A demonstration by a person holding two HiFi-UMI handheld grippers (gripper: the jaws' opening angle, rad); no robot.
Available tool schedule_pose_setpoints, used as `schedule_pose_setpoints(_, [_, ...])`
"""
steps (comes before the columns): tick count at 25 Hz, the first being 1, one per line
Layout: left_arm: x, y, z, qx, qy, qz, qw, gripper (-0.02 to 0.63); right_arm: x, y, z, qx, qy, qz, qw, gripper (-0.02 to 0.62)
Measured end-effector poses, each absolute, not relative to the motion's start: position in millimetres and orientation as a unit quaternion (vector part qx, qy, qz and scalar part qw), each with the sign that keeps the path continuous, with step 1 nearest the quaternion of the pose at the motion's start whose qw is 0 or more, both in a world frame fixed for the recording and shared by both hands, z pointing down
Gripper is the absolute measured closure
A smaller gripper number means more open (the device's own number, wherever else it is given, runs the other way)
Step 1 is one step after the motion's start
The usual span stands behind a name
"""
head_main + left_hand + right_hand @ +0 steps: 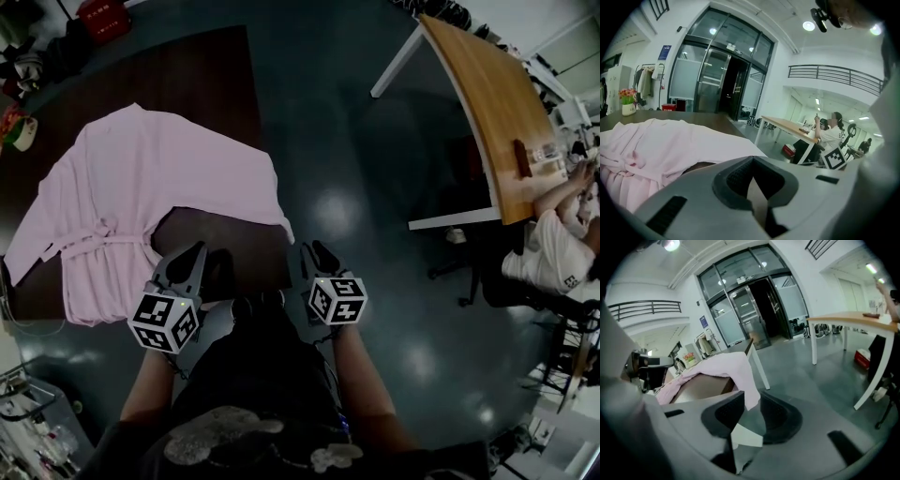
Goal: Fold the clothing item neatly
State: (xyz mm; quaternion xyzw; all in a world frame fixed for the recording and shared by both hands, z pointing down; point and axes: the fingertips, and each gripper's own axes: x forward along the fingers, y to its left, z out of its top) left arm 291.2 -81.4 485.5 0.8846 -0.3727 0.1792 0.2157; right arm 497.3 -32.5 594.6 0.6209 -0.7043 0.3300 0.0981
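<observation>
On the dark brown table (211, 84) at the left of the head view, the pink robe (141, 197) lies spread open, its belt (98, 241) tied across the waist and one corner hanging over the table's near right edge. Just short of that edge, the left gripper (190, 255) points at the robe's lower hem and the right gripper (316, 251) sits a little to the right of the hanging corner; neither holds any cloth. Far to the right stands a long wooden table (492, 112) with a seated person (558, 251) at its end. In the left gripper view, the left gripper (751, 164) has its jaws pressed together with nothing between them, and the robe (661, 150) spreads across the tabletop just beyond, to the left. Glass doors (724, 79) fill the far wall. In the right gripper view, the right gripper (751, 409) has its jaws spread with a clear gap. The robe's (724, 367) hanging corner shows in line with that gap, just past the tips, and the pads do not press on it. The wooden table (853, 318) stands far right.
</observation>
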Motion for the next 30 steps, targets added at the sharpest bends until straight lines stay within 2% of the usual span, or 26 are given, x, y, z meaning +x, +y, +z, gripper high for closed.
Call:
schedule_pose_setpoints(5, [306.7, -85.4, 497.2, 0.872, -0.387, 0.203, 0.219, 0.595, 476.3, -43.3, 630.0, 0.534, -0.762, 0.337, 0.142, 0.485])
schedule_pose_setpoints(10, [309.2, -86.0, 507.0, 0.861, -0.399, 0.215, 0.231, 0.595, 475.4, -59.4, 645.4, 0.523, -0.769, 0.331, 0.158, 0.486])
schedule_pose_setpoints(11, [308.0, -87.2, 507.8, 0.858, -0.403, 0.216, 0.233, 0.595, 475.5, -60.5, 646.1, 0.520, -0.771, 0.327, 0.166, 0.505])
schedule_pose_setpoints(12, [306.6, -89.0, 508.0, 0.856, -0.406, 0.216, 0.234, 0.595, 476.4, -61.2, 646.1, 0.518, -0.773, 0.324, 0.173, 0.572])
schedule_pose_setpoints(16, [299.4, -100.0, 503.7, 0.851, -0.423, 0.208, 0.230, 0.595, 488.7, -64.6, 635.7, 0.520, -0.773, 0.318, 0.176, 0.580])
schedule_pose_setpoints(23, [262.5, -114.9, 483.7, 0.845, -0.453, 0.170, 0.227, 0.595, 512.2, -84.7, 557.9, 0.565, -0.762, 0.277, 0.154, 0.580])
schedule_pose_setpoints(30, [201.5, -124.3, 461.6, 0.856, -0.452, 0.135, 0.213, 0.595, 479.4, -121.8, 450.3, 0.596, -0.767, 0.200, 0.130, 0.580])
